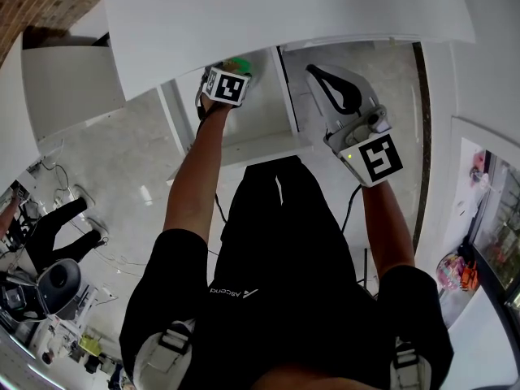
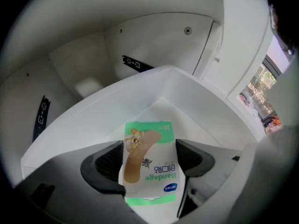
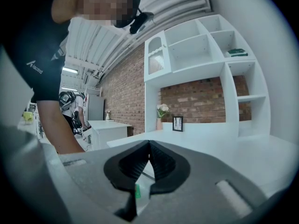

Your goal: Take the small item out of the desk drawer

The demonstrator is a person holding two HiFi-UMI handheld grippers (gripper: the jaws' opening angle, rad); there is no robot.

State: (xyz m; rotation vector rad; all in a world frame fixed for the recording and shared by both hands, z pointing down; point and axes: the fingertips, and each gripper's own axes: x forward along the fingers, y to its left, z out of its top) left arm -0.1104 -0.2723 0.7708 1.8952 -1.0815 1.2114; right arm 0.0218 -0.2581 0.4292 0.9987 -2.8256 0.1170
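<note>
A white and green bandage packet (image 2: 150,162) with a cartoon plaster on it sits between the jaws of my left gripper (image 2: 150,149), inside the open white drawer (image 2: 88,111). Both pads touch its long edges, and its near end lies over the gripper's body. In the head view the left gripper (image 1: 231,71) reaches into the drawer (image 1: 260,146) under the desk top (image 1: 284,15), and a bit of green packet (image 1: 240,62) shows beyond it. My right gripper (image 1: 315,72) hangs beside the drawer, shut (image 3: 149,146). A thin white and green sliver (image 3: 138,192) shows low between its jaws; what it is I cannot tell.
Black slide rails (image 2: 136,64) line the cabinet walls behind the drawer. The person's legs (image 1: 276,218) stand right before the drawer. A white shelf unit (image 3: 205,73) against a brick wall and a small framed picture (image 3: 177,123) show in the right gripper view. Another person (image 1: 49,226) is at far left.
</note>
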